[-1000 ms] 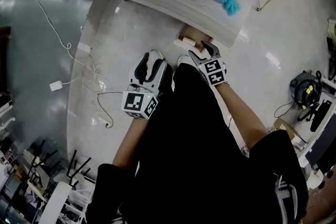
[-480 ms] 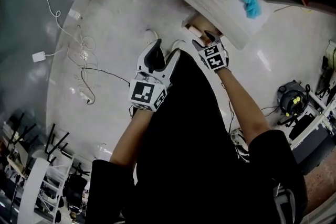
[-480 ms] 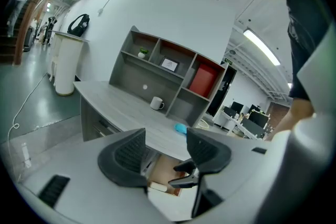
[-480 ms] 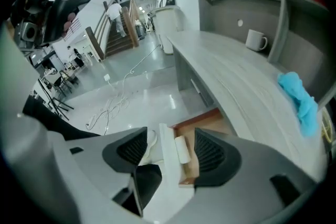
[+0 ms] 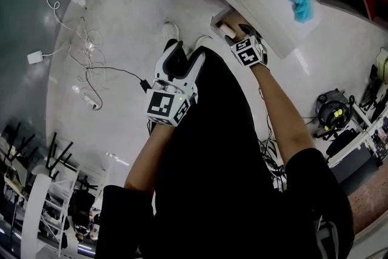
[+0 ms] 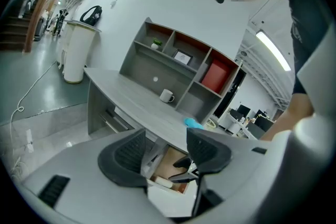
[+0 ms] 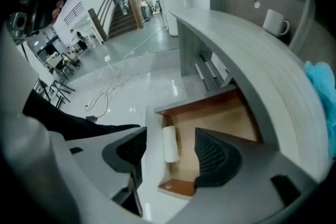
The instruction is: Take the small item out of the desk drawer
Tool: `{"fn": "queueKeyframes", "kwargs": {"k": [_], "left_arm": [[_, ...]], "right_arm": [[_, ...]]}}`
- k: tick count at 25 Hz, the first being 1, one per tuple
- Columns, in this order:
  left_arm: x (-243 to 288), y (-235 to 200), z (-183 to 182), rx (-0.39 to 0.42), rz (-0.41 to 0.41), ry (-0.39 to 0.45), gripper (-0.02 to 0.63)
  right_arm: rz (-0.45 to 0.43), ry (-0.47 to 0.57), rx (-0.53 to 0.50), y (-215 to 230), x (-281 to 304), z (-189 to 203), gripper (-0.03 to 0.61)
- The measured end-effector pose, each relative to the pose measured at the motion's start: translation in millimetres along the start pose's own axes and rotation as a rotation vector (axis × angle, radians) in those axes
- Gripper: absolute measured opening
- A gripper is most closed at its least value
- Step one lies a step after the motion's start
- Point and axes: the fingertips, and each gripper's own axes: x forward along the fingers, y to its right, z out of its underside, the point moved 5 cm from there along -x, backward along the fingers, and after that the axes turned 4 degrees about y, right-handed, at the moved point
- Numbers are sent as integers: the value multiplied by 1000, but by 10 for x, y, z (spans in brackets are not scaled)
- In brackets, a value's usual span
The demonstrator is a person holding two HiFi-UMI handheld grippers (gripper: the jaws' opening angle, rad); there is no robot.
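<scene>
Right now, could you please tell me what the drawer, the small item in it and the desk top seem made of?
Open brown desk drawer: probably laminated board; smooth wood-tone inside, pale grey front.
Small white cylindrical item: unclear, perhaps plastic or rolled paper; plain matt white.
Curved grey desk top: looks like wood-grain laminate; fine streaks, low sheen.

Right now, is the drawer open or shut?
Open. The drawer stands pulled out from under the desk, its wooden floor in plain view, and the white roll lies inside along one wall.
</scene>
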Motion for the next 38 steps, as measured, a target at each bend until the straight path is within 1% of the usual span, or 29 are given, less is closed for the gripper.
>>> {"fn": "queueKeyframes", "kwargs": {"k": [3, 7, 10, 15, 18, 21, 23, 25, 28, 30, 34, 38], "left_arm": [[46, -175, 37, 0, -25, -3, 224], [87, -268, 114, -17, -48, -2, 224], [74, -285, 203, -40, -61, -2, 224], [7, -407, 292, -82, -101, 17, 224], [-41, -477, 353, -99, -126, 15, 224], [-87, -442, 418, -132, -142, 13, 224], [-102, -413, 471, -157, -143, 13, 224], [-96, -409, 508, -179, -134, 13, 224], [-52, -410, 471, -178, -111, 19, 224], [-22, -416, 417, -178, -105, 32, 224], [7, -461, 337, -205, -106, 55, 224], [16, -453, 252, -195, -93, 48, 224]], "right_arm": [[-20, -30, -50, 6, 195, 40, 270], [-44, -75, -61, 65, 415, 174, 270], [-60, -97, -85, 76, 545, 242, 258], [-77, -132, -123, 81, 724, 345, 256], [-82, -138, -143, 50, 798, 343, 228], [-77, -147, -134, 69, 832, 352, 214], [-74, -153, -130, 80, 873, 357, 199], [-77, -159, -136, 67, 926, 356, 167], [-95, -169, -144, 28, 968, 349, 124], [-100, -179, -139, 20, 977, 361, 120], [-96, -188, -128, 14, 980, 366, 117], [-90, -190, -120, 13, 957, 344, 110]]}}
